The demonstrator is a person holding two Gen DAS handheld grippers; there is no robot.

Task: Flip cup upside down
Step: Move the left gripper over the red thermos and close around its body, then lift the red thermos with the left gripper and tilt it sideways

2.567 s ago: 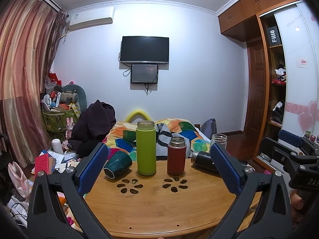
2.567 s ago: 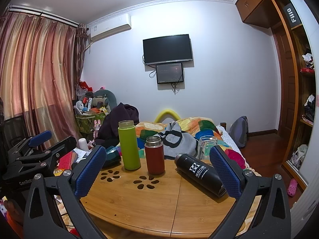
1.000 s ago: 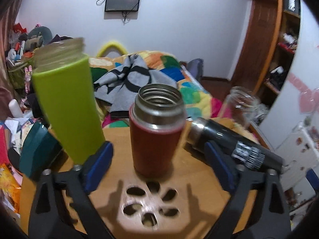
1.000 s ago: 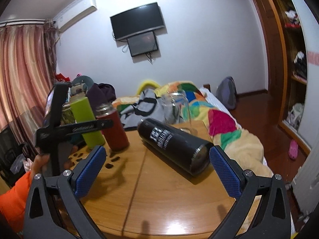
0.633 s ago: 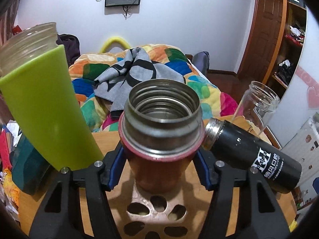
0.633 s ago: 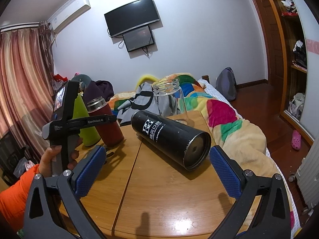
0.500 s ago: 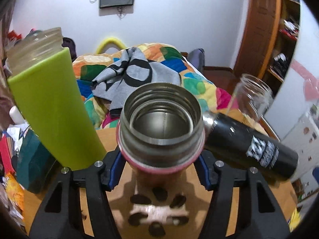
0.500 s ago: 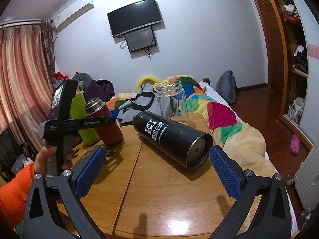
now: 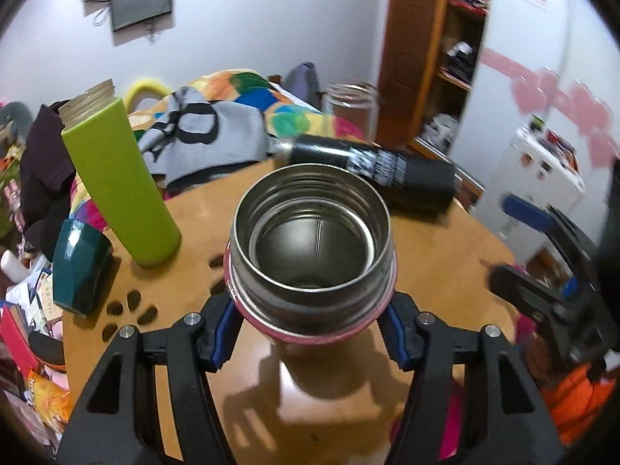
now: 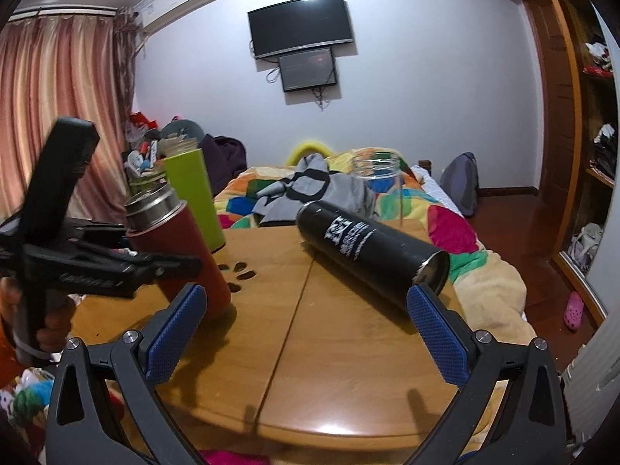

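red cup (image 9: pixel 314 232) | clamped in left hand-held gripper (image 9: pixel 312 327) | right hand-held gripper (image 10: pixel 306 329) spread apart

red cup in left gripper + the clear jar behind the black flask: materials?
Red cup: bare brushed metal neck and interior, likely stainless steel; matte red body, coating unclear. It is clamped in the left gripper. Clear jar: see-through wall with threaded rim, looks like glass, clear plastic possible. Black flask: satin black painted shell.

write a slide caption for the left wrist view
Left gripper clamps the open red flask, tilted above the wooden table.
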